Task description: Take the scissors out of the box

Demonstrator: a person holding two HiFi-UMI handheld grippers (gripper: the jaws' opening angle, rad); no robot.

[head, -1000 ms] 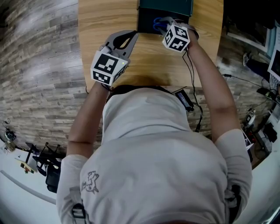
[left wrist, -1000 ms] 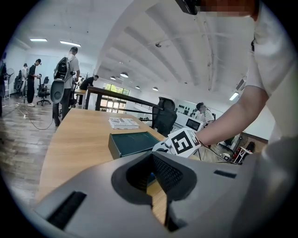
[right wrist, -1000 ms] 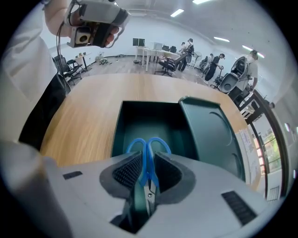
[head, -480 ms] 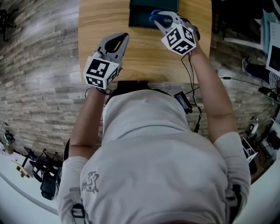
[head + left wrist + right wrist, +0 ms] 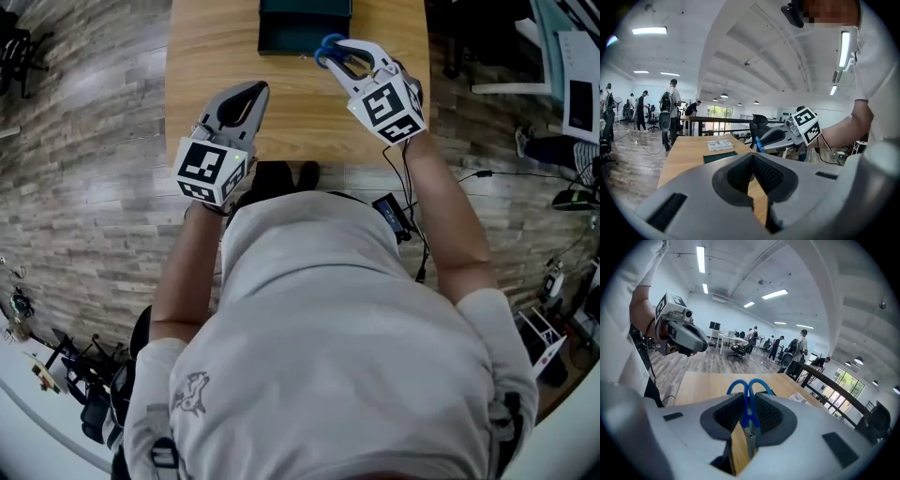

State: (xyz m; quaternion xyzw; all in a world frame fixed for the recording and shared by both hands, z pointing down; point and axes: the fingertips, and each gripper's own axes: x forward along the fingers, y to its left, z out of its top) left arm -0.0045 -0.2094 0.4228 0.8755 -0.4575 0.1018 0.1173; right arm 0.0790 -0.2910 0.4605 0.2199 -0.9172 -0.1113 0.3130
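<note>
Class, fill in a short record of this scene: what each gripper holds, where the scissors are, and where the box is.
right gripper: shut on the scissors, blue handles sticking out past the jaw tips
left gripper: shut, empty, held above the table
scissors: in the air, out of the box
box: dark green, on the table ahead of both grippers

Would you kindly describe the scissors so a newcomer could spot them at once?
Start at the long wooden table with a dark green box at its far end. Just in front of that box, the right claw is shut on the scissors, above the tabletop. Their bright blue loop handles stand out against the grey claw and brown wood.
</note>
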